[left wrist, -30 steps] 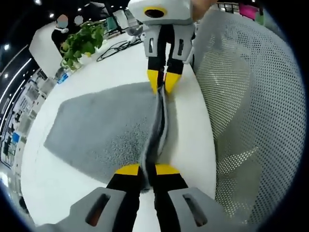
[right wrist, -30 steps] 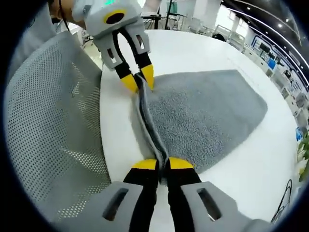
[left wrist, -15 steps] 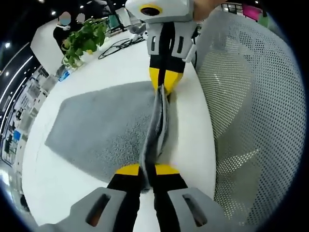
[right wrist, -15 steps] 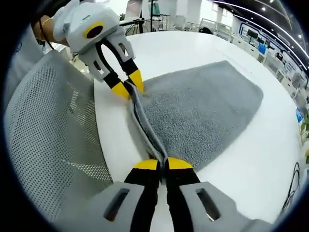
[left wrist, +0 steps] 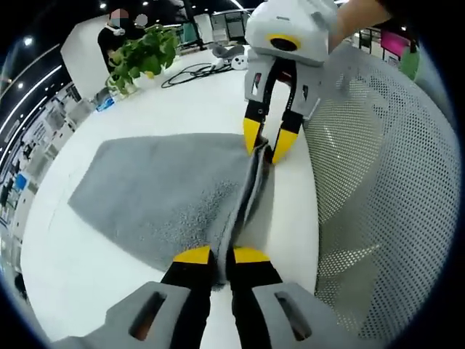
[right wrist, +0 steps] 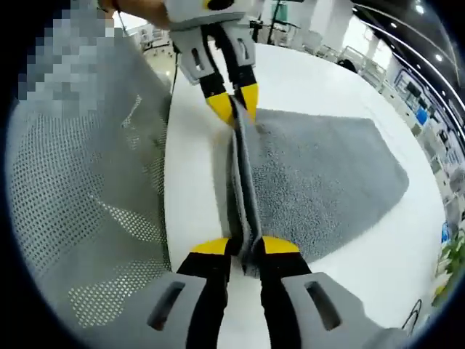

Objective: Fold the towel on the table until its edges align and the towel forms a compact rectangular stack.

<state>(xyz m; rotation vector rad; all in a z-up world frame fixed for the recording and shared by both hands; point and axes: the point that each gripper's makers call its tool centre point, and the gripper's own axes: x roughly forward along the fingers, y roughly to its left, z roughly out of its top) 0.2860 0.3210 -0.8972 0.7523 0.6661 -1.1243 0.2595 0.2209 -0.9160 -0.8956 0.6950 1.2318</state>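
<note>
A grey towel (left wrist: 160, 189) lies spread on the white table (left wrist: 145, 109), with its near edge lifted into a doubled ridge between the two grippers. In the left gripper view my left gripper (left wrist: 221, 256) is shut on one end of that ridge. My right gripper (left wrist: 267, 145) pinches the other end, its yellow tips on either side of the cloth. In the right gripper view the right gripper (right wrist: 245, 249) holds the thick towel (right wrist: 320, 174) edge, and the left gripper (right wrist: 236, 109) grips the far end. A hand shows on top of each far gripper.
A white mesh chair back (left wrist: 378, 182) stands close against the table edge beside the held ridge, and reappears as the mesh chair (right wrist: 80, 189). A potted plant (left wrist: 145, 54) and black cables (left wrist: 196, 69) sit at the table's far side. Bare table (right wrist: 196, 167) runs along the towel.
Both grippers have kept their hold on the towel edge. The right gripper has swung to the right and tilted in the left gripper view, and the ridge between them now curves more.
</note>
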